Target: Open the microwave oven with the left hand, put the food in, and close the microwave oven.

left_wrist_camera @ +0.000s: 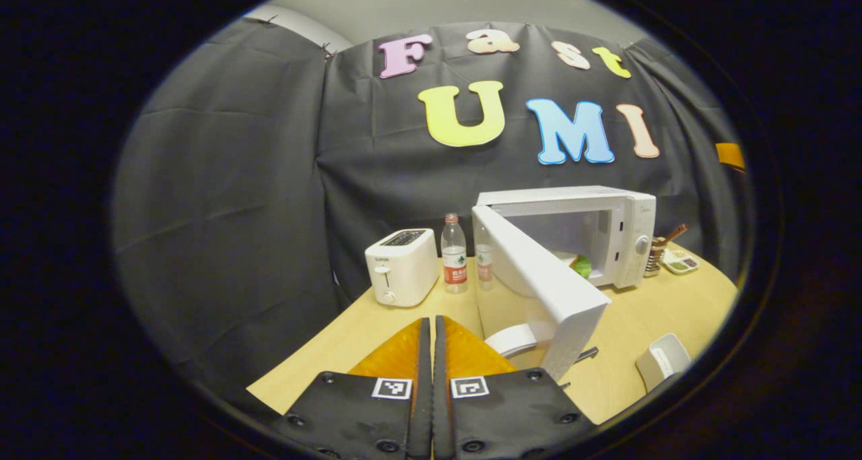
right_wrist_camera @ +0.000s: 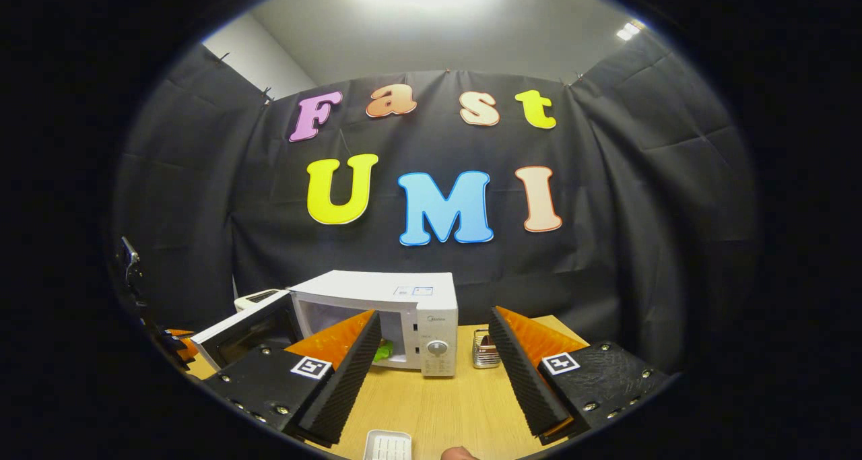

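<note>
One white microwave point(left_wrist_camera: 592, 234) at the table's far side, door point(left_wrist_camera: 539, 281) swung open, green food point(left_wrist_camera: 582, 267) inside.
Left gripper point(left_wrist_camera: 431, 332) fingers pressed together, empty, near the door; right gripper point(right_wrist_camera: 434, 342) fingers spread apart, empty. Toaster point(left_wrist_camera: 402, 266) and two bottles point(left_wrist_camera: 454, 254) left of microwave on wooden table point(left_wrist_camera: 640, 318).

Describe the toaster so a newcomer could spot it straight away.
Start at the white microwave on the wooden table, its door swung open. Left of it stand two water bottles; the toaster sits beyond them, a low white box with slots on top.
</note>
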Tool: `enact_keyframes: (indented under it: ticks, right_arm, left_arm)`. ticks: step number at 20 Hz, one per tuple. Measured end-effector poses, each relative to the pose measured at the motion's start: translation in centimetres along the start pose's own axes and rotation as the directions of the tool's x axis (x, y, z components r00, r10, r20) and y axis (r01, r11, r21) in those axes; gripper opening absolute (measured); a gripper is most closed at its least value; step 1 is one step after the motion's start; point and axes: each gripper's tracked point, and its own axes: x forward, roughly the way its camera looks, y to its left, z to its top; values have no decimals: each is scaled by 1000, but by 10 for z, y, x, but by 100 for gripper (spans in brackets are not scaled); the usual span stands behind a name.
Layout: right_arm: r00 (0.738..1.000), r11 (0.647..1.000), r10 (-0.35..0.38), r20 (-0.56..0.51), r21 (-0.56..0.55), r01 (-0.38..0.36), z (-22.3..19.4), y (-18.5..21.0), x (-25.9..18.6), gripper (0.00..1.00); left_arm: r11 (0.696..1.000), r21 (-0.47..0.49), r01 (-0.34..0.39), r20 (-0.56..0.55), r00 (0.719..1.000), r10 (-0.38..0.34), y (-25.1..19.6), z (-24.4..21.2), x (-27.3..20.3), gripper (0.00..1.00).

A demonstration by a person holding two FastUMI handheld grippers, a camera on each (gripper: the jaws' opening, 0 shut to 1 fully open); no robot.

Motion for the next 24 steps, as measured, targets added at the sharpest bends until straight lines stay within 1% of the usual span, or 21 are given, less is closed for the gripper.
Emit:
enact_keyframes:
  ticks: [2, 6, 10, 13, 16, 20, 24]
  right_arm:
    - [1000, 1000, -5, -7, 3, 5, -3, -17, -9, 98]
    - [1000, 1000, -2, -3, 11, 2, -1, -46, -26, 98]
    - [1000, 1000, -12, 0, 14, 12, 2, -68, -35, 98]
    - [1000, 999, -29, -1, 16, 29, 2, -79, -38, 98]
    - [998, 998, -60, -15, 18, 60, -2, -86, -33, 98]
    - [996, 996, -86, -29, 18, 87, -8, -87, -21, 98]
    - [993, 993, -111, -30, 35, 112, -10, -81, -10, 98]
  left_arm:
    - [1000, 14, -18, 0, 1000, 18, -7, 1, -1, 7]
    - [999, 30, -28, 0, 1000, 28, -32, 3, -2, 7]
    - [999, 38, 2, -1, 1000, -2, -67, 8, 2, 7]
    - [997, 51, 54, -2, 999, -54, -97, 13, 8, 7]
    - [990, 74, 124, -5, 992, -124, -128, 15, 16, 7]
    - [972, 84, 219, -11, 976, -219, -169, 18, 32, 7]
    - [945, 117, 307, -17, 952, -307, -205, 24, 54, 7]
